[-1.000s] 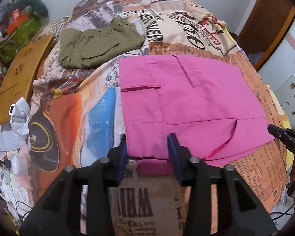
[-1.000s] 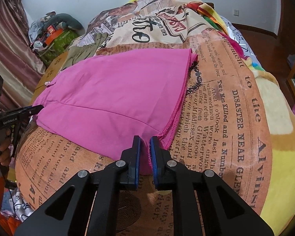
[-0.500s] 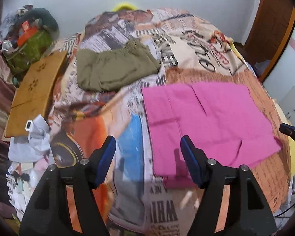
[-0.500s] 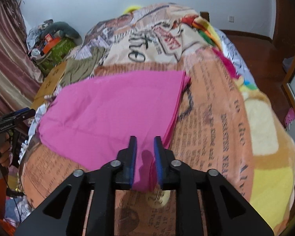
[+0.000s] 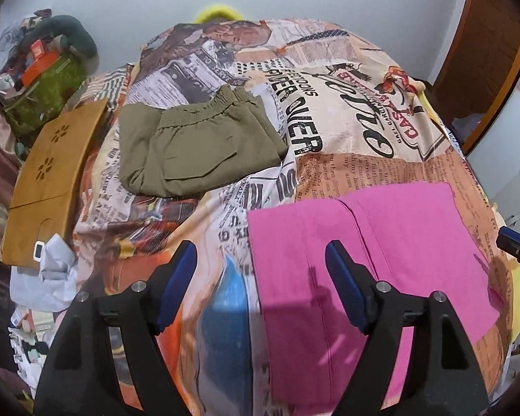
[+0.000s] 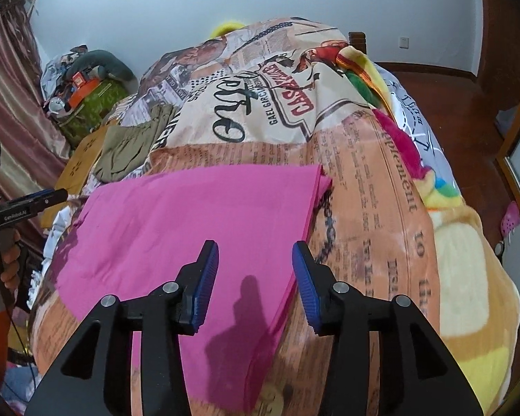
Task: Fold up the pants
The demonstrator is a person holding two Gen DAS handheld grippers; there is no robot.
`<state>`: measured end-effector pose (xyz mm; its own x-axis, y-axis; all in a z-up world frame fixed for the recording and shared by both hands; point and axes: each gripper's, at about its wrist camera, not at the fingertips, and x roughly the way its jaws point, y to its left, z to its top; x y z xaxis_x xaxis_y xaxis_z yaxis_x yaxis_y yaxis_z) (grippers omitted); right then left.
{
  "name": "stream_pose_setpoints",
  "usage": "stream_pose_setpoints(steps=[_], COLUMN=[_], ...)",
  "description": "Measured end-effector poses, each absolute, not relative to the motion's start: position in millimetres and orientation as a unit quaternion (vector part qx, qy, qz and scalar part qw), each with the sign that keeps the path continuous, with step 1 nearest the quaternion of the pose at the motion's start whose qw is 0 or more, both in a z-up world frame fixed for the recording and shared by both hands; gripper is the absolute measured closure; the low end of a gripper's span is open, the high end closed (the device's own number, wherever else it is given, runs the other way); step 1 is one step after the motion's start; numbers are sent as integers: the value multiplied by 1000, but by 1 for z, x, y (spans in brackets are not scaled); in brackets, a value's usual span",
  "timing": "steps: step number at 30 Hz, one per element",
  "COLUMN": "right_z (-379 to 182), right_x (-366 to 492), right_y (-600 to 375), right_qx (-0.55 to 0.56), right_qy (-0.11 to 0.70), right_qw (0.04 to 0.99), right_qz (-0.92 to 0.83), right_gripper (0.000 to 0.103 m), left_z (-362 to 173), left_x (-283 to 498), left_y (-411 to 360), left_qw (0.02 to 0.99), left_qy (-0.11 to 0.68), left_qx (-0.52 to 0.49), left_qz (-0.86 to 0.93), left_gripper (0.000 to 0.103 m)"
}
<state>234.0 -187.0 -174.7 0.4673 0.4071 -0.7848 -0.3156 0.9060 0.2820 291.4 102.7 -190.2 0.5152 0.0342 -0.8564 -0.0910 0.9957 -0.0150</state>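
Pink pants [image 5: 357, 263] lie folded flat on the bed [image 5: 346, 111], about 3 o'clock of the olive pair [image 5: 197, 149]. Both tools, left [image 5: 261, 286] and right [image 6: 256, 284], hang released above. Thin floppy cloth, I'd pinch corners at the near edge.

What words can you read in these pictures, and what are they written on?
"GenRobot.AI": on the black left claw seen from the right wrist.
"CASA": red letters on the newspaper-print bed blanket.
"GAEL GARCIA": black letters beside it on the same blanket.
"OVER": big black letters, upside down, on the blanket near the folded olive-green pants.
"to": on the orange column print.
Small newsprint lines: too blurred to read.
The folded pink pants: no text.
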Motion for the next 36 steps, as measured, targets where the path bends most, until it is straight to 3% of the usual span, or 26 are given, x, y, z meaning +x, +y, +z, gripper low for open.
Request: stream_pose_setpoints(steps=[12,25,26,28,30,36], right_z=[-209,-255,-256,-256,-257,-259], right_x=[298,347,347,346,345,342], right_y=[-182,-187,-186,-182,-180,-178], right_qx=[60,93,90,74,54,19], right_qy=[503,533,532,527,528,521], right_qw=[838,822,823,827,829,836], right_qz=[202,178,179,182,177,170], right_gripper=[60,57,58,71,91,98], left_z=[-239,-267,-267,-266,-265,-267], left_x=[354,365,364,363,363,361], left_y=[115,117,117,116,113,108], left_qw=[836,819,821,824,829,837], left_qy=[545,567,565,561,556,546], left_qx=[-54,-84,-81,-74,-60,-30], left_qz=[33,8,8,8,15,32], left_gripper=[27,27,28,35,39,44])
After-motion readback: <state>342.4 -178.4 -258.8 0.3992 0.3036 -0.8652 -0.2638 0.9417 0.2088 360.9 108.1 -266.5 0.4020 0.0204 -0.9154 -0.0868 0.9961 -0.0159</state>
